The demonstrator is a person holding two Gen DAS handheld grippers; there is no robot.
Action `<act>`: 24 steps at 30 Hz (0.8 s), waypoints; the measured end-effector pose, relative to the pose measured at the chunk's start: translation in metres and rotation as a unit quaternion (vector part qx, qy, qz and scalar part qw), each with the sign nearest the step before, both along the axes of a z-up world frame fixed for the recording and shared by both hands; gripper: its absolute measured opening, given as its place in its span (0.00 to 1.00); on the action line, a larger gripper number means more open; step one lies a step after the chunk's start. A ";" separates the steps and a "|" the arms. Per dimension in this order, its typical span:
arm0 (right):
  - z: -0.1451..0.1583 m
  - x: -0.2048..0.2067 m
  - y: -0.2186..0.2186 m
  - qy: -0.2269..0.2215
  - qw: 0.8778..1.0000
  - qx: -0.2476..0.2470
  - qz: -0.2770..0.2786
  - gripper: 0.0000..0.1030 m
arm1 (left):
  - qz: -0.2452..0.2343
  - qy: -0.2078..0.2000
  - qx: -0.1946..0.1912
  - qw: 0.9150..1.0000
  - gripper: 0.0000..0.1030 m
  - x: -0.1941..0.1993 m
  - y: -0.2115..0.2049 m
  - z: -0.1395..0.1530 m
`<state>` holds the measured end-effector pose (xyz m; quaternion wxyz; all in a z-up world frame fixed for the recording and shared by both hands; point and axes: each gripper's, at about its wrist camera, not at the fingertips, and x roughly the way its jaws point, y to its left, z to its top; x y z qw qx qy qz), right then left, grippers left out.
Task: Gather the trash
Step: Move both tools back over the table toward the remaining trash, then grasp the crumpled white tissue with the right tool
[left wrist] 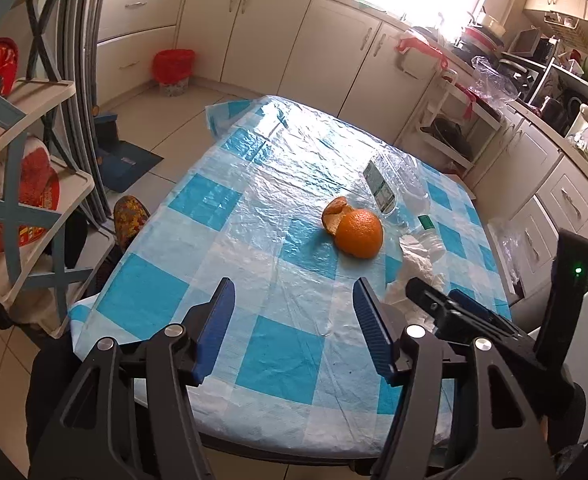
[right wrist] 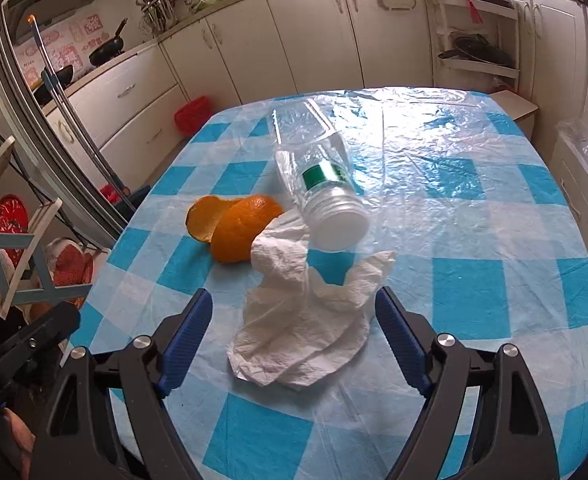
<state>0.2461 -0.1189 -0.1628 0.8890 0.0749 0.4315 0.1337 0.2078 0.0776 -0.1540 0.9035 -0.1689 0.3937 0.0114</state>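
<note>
Judging from how things lie, collection has not started: all 3 pieces of trash sit on the table and nothing is held. Left gripper hangs over the near edge of the checked cloth at the bottom of the left wrist view, its blue pads well apart and empty. Right gripper has its jaws spread wide, also empty, with the crumpled paper towel lying on the cloth between and just beyond the pads; no pad appears to press on it. Orange peel sits left of centre in the right wrist view, 2 curled pieces touching each other, and the towel's upper fold overlaps its right side. Plastic bottle lies on its side at centre frame, clear and partly crushed, with a green label band. Its long axis runs from the upper left of the frame down to the lower right, and its white round end faces the camera, touching or just beside the towel; which end that is I cannot tell. A red bin stands on the floor by the cabinets, upper left of the left wrist view, well apart from the table; probably the destination. Remaining, as a judgement: towel, peel and bottle, 3 pickups in all.
</note>
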 end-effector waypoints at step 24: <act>-0.002 -0.011 -0.039 0.012 1.000 -0.013 0.006 0.21 | -0.110 0.013 0.048 0.993 0.58 0.059 -0.059 -0.006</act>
